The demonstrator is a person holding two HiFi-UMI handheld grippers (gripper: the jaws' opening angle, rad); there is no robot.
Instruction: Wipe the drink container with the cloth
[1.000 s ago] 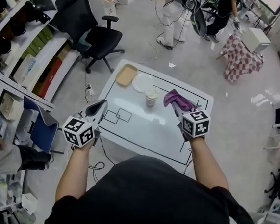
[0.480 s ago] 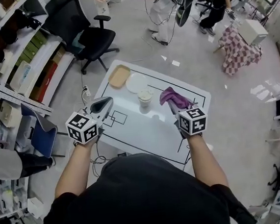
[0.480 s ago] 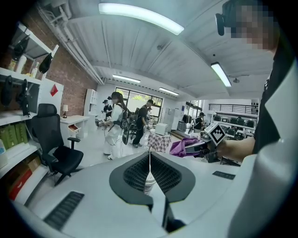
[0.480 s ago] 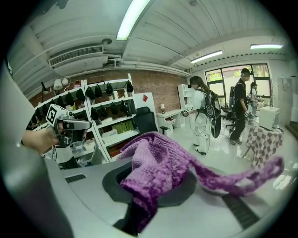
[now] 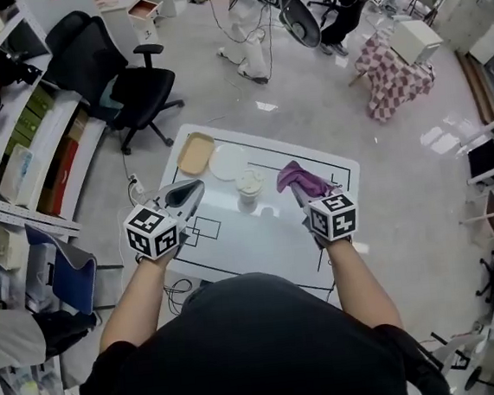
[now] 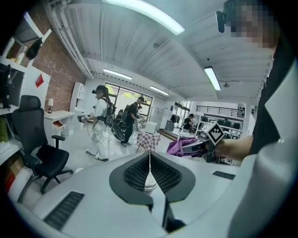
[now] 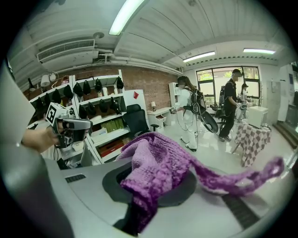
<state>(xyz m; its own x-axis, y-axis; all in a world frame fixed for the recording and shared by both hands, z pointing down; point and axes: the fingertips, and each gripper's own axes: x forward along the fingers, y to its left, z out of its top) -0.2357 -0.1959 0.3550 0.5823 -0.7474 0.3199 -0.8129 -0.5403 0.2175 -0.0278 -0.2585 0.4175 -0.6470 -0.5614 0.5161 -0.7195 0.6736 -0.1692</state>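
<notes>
A pale drink cup point(image 5: 249, 185) with a lid stands on the white table point(image 5: 259, 234), near its far side. My left gripper point(image 5: 187, 189) hangs over the table's left part, left of the cup, jaws shut with nothing between them; in the left gripper view its jaws point(image 6: 149, 173) meet in a thin line. My right gripper point(image 5: 296, 183) is to the right of the cup, shut on a purple knitted cloth point(image 5: 301, 177). In the right gripper view the cloth point(image 7: 158, 169) bunches over the jaws and a strip trails right.
A tan tray point(image 5: 196, 153) and a white plate point(image 5: 226, 161) lie at the table's far left corner. A black office chair point(image 5: 132, 86) and shelves point(image 5: 18, 162) stand to the left. Other people point(image 5: 252, 27) work further off, beside a checkered cloth point(image 5: 392, 83).
Both grippers have shifted toward the cup; the left one moved further, rightward over the table. The view has drifted, so the table sits lower in the picture. The cloth stays gripped.
</notes>
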